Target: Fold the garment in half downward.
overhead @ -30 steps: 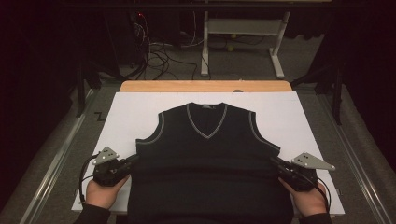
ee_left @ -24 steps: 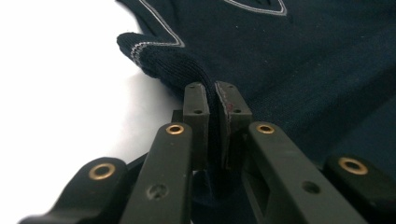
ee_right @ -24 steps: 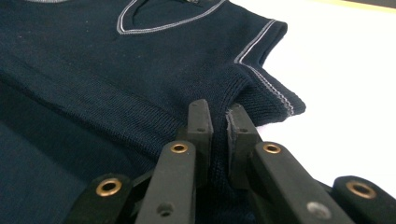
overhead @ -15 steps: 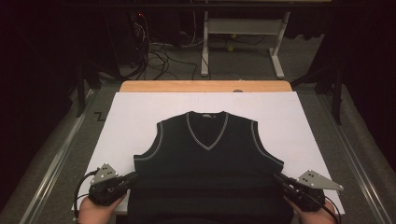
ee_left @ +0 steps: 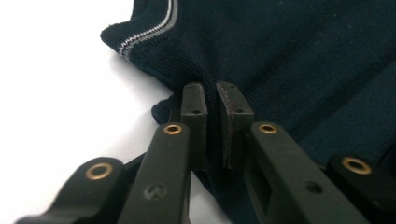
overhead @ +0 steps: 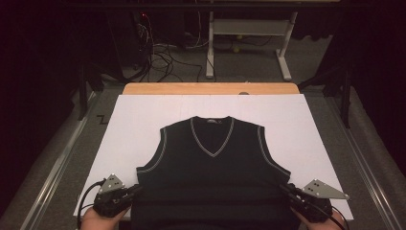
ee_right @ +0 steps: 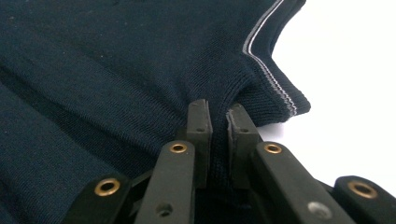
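While one vest [overhead: 213, 163] lies flat, left gripper [overhead: 128, 194] at 7 o'clock and right gripper [overhead: 290, 192] at 5 each pinch its side; the gripper views show knit between their jaws.

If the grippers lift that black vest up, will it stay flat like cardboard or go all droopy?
Probably droopy. The vest is soft knit that already bunches into folds where the left gripper and right gripper pinch its sides. Held at just two spots, its middle would likely sag. It should not slip easily, since the fingers clamp fabric tightly.

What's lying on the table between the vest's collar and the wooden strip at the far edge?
Nothing: in the high view, only bare white sheet separates the vest from the wooden strip.
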Available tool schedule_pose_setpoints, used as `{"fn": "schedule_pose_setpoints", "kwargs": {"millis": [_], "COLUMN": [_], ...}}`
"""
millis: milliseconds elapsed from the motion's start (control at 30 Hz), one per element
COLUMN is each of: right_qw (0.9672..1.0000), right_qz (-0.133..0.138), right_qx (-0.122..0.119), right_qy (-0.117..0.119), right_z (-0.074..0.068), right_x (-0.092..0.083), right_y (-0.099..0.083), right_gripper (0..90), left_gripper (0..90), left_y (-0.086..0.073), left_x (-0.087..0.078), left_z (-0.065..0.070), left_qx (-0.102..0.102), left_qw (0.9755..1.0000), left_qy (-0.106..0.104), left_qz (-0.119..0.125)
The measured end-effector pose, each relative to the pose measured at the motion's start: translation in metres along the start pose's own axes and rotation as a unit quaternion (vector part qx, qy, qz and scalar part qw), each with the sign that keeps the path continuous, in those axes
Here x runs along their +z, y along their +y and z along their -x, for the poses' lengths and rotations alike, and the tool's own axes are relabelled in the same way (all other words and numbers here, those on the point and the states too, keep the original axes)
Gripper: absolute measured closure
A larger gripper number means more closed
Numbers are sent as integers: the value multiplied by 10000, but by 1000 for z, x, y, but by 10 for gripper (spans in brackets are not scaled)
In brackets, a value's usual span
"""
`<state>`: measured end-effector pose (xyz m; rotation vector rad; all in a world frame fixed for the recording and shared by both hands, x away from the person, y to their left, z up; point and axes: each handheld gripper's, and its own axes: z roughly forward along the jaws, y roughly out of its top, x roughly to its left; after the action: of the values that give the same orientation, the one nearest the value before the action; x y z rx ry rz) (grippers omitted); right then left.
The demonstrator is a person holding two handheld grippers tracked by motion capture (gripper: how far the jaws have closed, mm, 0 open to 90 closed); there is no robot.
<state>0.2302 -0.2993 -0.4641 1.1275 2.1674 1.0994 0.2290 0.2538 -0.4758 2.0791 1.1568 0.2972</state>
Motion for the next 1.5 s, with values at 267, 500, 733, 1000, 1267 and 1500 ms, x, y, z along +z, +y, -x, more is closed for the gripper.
{"fn": "schedule_pose_setpoints", "kwargs": {"millis": [267,500,733,1000,1267,1500], "right_qw": [9998,9986,9976,9960,9946,9941], "right_qz": [73,313,483,663,705,636], "right_qx": [165,367,446,558,720,792], "right_qy": [-83,-200,-226,-215,-266,-383], "right_z": [0,6,7,11,14,19], "right_x": [-2,-6,-3,-1,2,8], "right_y": [2,3,2,0,0,4], "right_gripper": [675,545,376,194,52,1], "left_gripper": [568,426,303,137,0,0], "left_y": [0,-1,-1,1,5,12], "left_x": [-4,-7,-9,-10,-8,-3], "left_z": [-2,-12,-19,-19,-20,-26], "left_qx": [27,-112,-232,-201,-285,-325], "left_qw": [9996,9977,9953,9942,9941,9933], "left_qy": [153,184,150,134,176,209], "left_qz": [244,638,932,1051,1030,1085]}}
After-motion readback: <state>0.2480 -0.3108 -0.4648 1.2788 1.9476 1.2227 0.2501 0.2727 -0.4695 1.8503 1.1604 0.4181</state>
